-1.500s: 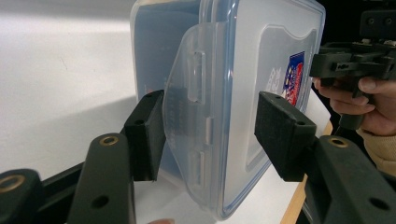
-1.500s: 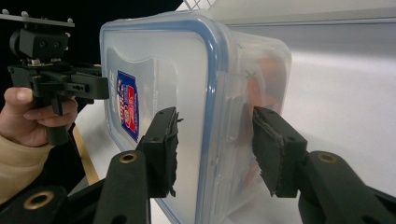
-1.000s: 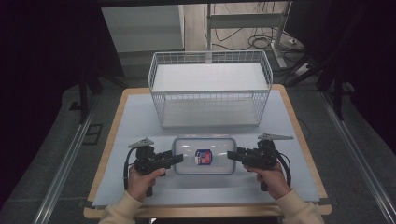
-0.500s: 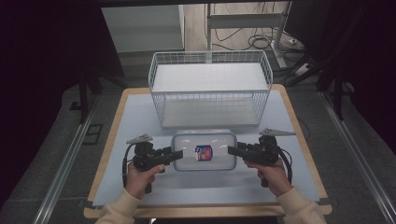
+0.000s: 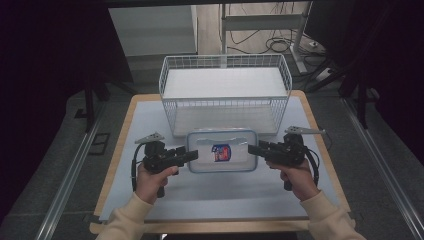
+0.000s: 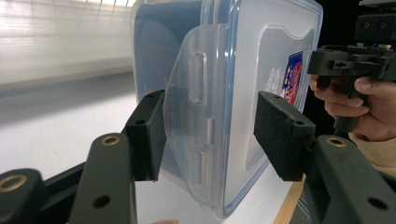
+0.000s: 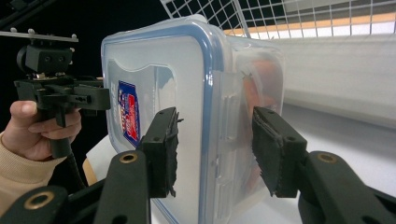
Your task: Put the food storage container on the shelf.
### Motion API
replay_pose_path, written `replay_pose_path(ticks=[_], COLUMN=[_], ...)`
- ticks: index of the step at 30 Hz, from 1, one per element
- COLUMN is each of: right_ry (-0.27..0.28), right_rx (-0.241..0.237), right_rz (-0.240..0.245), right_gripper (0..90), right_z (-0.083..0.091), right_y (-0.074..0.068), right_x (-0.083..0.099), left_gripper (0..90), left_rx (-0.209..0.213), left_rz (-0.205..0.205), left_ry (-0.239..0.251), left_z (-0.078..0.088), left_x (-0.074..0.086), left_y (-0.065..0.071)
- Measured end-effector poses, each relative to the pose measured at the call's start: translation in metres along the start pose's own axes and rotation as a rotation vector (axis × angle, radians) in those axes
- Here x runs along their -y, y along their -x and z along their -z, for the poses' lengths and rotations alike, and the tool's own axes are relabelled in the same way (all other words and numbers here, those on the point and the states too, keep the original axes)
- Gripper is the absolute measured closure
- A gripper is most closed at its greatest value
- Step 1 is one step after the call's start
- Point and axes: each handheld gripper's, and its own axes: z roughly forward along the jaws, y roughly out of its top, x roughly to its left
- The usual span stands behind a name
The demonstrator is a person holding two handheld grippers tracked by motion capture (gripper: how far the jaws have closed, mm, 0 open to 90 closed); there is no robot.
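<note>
Though the box (image 5: 222, 151) is already gripped at both short ends, left gripper (image 5: 191, 156) at nine o'clock and right gripper (image 5: 253, 149) at three, jaws clamping its sides, setting it into the basket (image 5: 225, 80) at twelve remains, I judge.

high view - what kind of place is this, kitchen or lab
Likely a lab or recording workspace, not a kitchen: a bare table holding one wire basket, loose cables on the floor behind, and dark curtains around.
</note>
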Motion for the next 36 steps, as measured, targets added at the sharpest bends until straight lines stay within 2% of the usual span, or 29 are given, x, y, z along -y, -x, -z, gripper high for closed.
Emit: replay_pose_path(ticks=[5,13,16,17,18,19,20,21,22,24,25,26,27,28,29,30,32,36], right_ry=[0.008,0.014,0.025,0.025,0.027,0.027,0.033,0.033,0.041,0.054,0.054,0.053,0.053,0.052,0.054,0.053,0.049,0.050], right_rx=[0.001,0.007,0.011,0.011,0.011,0.011,0.009,0.009,0.010,0.009,0.009,0.012,0.012,0.015,0.014,0.014,0.016,0.029], right_rz=[0.010,0.022,0.036,0.036,0.041,0.041,0.047,0.047,0.059,0.067,0.067,0.071,0.071,0.070,0.073,0.071,0.071,0.084], right_gripper=[52.3,52.3,52.3,52.3,52.3,52.3,52.2,52.2,52.2,52.2,52.2,52.2,52.2,52.1,52.1,52.1,52.1,52.1], right_z=[0.002,0.002,0.003,0.003,0.003,0.003,0.003,0.003,0.004,0.004,0.004,0.003,0.003,0.001,0.001,0.000,-0.001,-0.003], right_y=[-0.002,-0.005,-0.007,-0.007,-0.008,-0.008,-0.010,-0.010,-0.010,-0.011,-0.011,-0.011,-0.011,-0.010,-0.009,-0.008,-0.008,-0.008], right_x=[-0.009,-0.033,-0.050,-0.050,-0.058,-0.058,-0.067,-0.067,-0.078,-0.088,-0.088,-0.097,-0.097,-0.106,-0.110,-0.115,-0.119,-0.139], left_gripper=[45.5,45.4,45.5,45.4,45.4,45.4,45.4,45.4,45.4,45.4,45.4,45.4,45.4,45.4,45.4,45.4,45.4,45.2], left_rx=[0.001,0.002,0.001,0.001,-0.003,-0.003,-0.004,-0.004,-0.004,-0.002,-0.002,-0.003,-0.003,-0.005,-0.005,-0.005,-0.003,0.009], left_rz=[-0.010,-0.028,-0.049,-0.049,-0.058,-0.058,-0.070,-0.070,-0.075,-0.076,-0.076,-0.083,-0.083,-0.087,-0.087,-0.084,-0.082,-0.090], left_ry=[0.007,0.023,0.030,0.030,0.035,0.035,0.038,0.038,0.045,0.053,0.053,0.055,0.055,0.056,0.056,0.058,0.058,0.074], left_z=[0.002,0.005,0.007,0.007,0.009,0.009,0.011,0.011,0.012,0.013,0.013,0.013,0.013,0.013,0.013,0.012,0.011,0.010], left_x=[-0.010,-0.037,-0.055,-0.055,-0.064,-0.064,-0.074,-0.074,-0.084,-0.093,-0.093,-0.103,-0.103,-0.112,-0.112,-0.120,-0.124,-0.142], left_y=[0.002,0.004,0.006,0.006,0.007,0.007,0.009,0.009,0.010,0.010,0.010,0.009,0.009,0.008,0.008,0.006,0.005,0.000])
